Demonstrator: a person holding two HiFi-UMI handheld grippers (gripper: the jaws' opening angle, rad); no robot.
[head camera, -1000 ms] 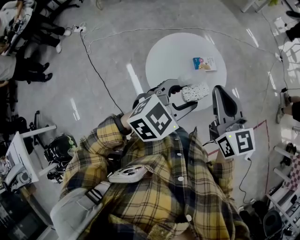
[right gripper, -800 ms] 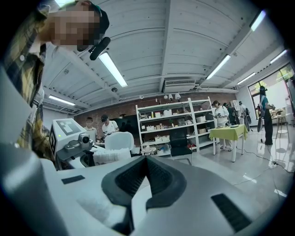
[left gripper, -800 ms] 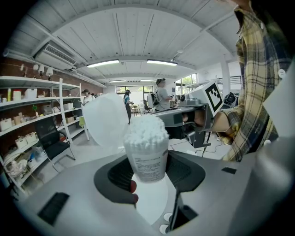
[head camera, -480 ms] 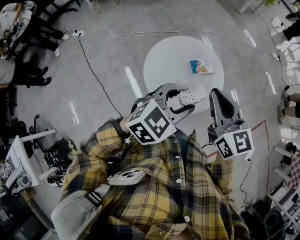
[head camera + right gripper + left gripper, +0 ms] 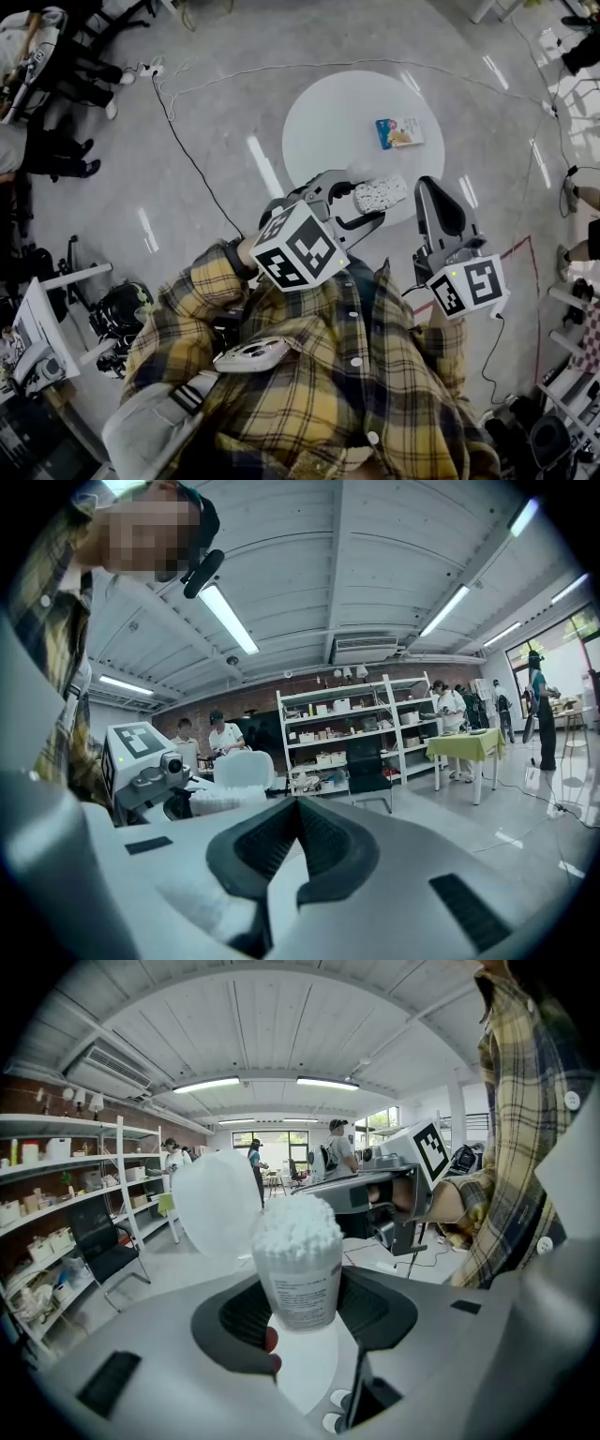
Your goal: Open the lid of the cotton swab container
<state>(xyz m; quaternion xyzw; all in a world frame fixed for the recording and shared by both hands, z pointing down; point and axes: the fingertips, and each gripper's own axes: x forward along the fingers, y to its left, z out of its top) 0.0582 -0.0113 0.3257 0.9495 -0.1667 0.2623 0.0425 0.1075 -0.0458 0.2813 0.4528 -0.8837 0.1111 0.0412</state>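
The cotton swab container [image 5: 300, 1283] is a clear tub with a printed label, packed with white swab tips. My left gripper [image 5: 305, 1309] is shut on its lower body. Its round translucent lid [image 5: 217, 1206] stands swung open to the left, so the swabs are exposed. In the head view the container [image 5: 380, 194] lies sideways in the left gripper [image 5: 361, 195], above the near edge of the table. My right gripper [image 5: 433, 192] is just to its right, shut and empty. From the right gripper view, the shut right gripper [image 5: 298, 806] points past the container [image 5: 217, 799] at its left.
A round white table [image 5: 337, 112] stands ahead of the person, with a small colourful packet [image 5: 399, 132] on it. A black cable [image 5: 187, 141] runs over the grey floor. Shelves [image 5: 347, 733], a chair and people fill the room beyond.
Both grippers and the container have drifted slightly left and up in the head view. The left grip and the shut right jaws are unchanged.
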